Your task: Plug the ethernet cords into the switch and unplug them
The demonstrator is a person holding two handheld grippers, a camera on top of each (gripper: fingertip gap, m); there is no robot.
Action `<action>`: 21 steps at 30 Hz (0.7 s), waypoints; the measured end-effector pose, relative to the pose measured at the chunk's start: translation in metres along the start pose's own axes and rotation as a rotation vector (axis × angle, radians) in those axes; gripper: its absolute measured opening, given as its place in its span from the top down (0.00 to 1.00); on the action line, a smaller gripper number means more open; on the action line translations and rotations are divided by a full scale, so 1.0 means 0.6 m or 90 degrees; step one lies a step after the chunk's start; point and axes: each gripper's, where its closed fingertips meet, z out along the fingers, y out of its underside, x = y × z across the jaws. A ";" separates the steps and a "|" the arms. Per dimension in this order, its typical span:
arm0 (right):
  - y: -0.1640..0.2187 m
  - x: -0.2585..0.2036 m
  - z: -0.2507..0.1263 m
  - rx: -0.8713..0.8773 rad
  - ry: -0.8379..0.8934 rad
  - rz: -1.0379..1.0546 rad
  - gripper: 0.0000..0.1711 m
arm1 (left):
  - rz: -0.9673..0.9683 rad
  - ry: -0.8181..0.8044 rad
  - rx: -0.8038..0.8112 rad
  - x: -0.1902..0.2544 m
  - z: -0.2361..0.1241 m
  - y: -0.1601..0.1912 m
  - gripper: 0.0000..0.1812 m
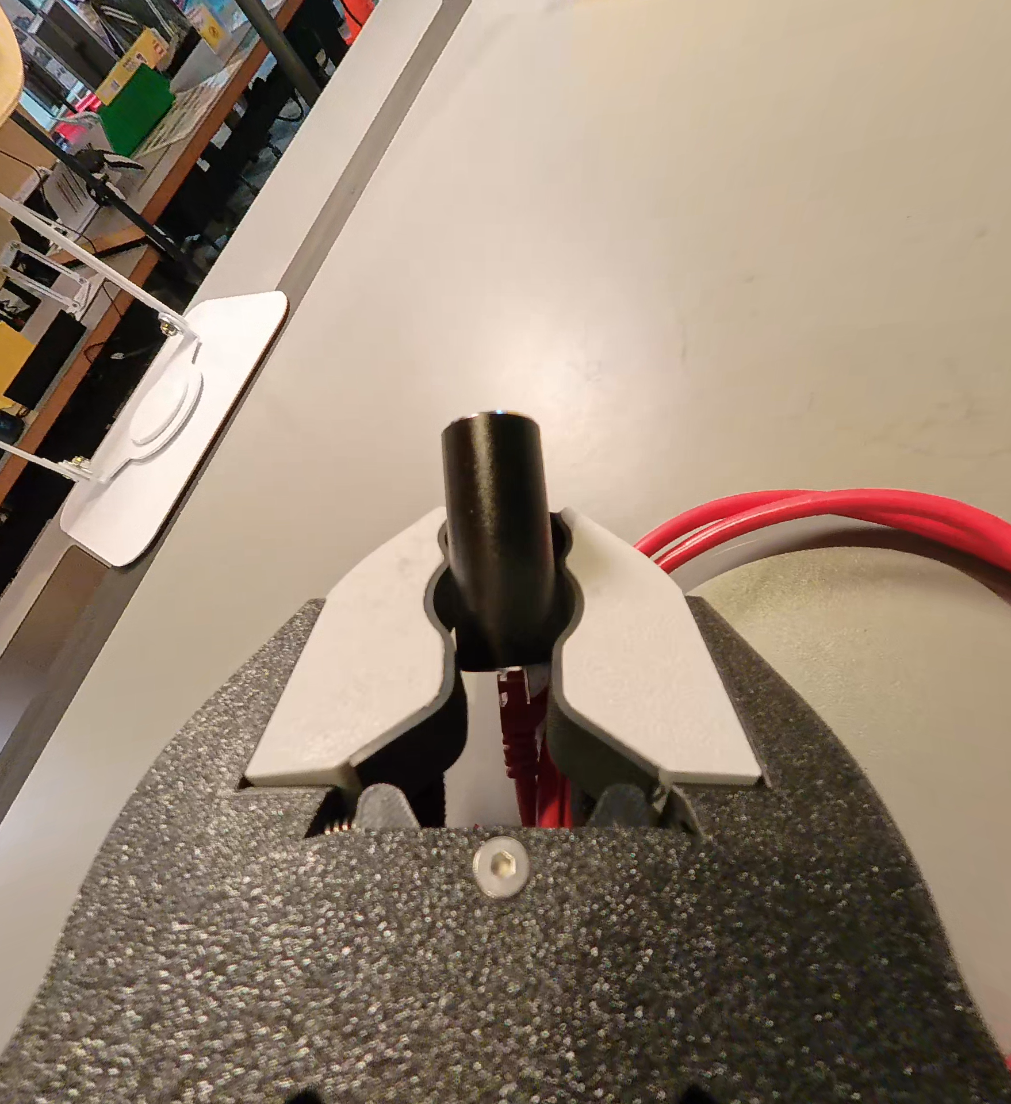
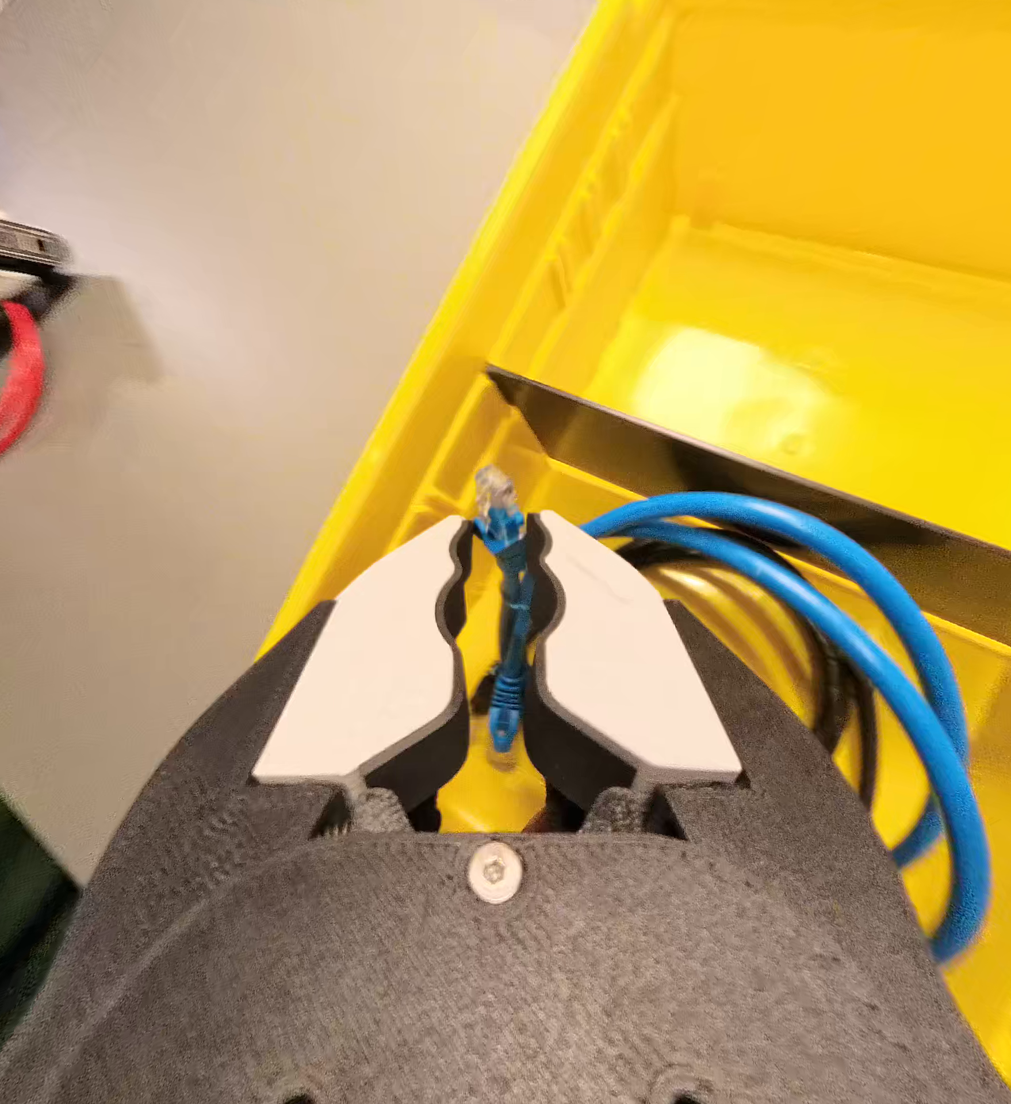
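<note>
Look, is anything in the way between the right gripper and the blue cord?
Nothing visible is in the way. The right gripper is already pinching the blue cord just behind its clear plug, over the corner of the yellow bin. The bin's black divider sits farther off, not between them.

My table (image 1: pixel 700 209) was pale and smooth. On it lay a white plate (image 1: pixel 192 412) near its left edge, looped red cords (image 1: pixel 885 508) by me, and a yellow bin (image 2: pixel 551 251) on my right.
</note>
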 end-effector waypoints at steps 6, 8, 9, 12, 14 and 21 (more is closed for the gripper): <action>0.016 0.032 -0.017 -0.078 0.127 -0.042 0.81 | 0.002 0.001 0.002 0.000 0.000 0.000 0.84; 0.006 0.029 -0.040 -0.069 0.168 -0.063 0.81 | -0.003 0.003 0.002 -0.001 0.000 0.000 0.84; -0.002 0.021 -0.052 -0.059 0.184 -0.077 0.81 | -0.007 0.005 0.001 -0.001 0.000 0.000 0.84; -0.042 -0.024 -0.082 -0.010 0.233 -0.143 0.81 | -0.033 0.012 -0.003 -0.005 -0.001 0.002 0.84; -0.072 -0.077 -0.087 0.030 0.232 -0.194 0.81 | -0.066 0.016 0.008 -0.010 -0.003 -0.001 0.85; -0.116 -0.327 0.071 0.108 -0.021 -0.339 0.83 | -0.270 0.056 0.159 -0.045 -0.039 -0.050 0.85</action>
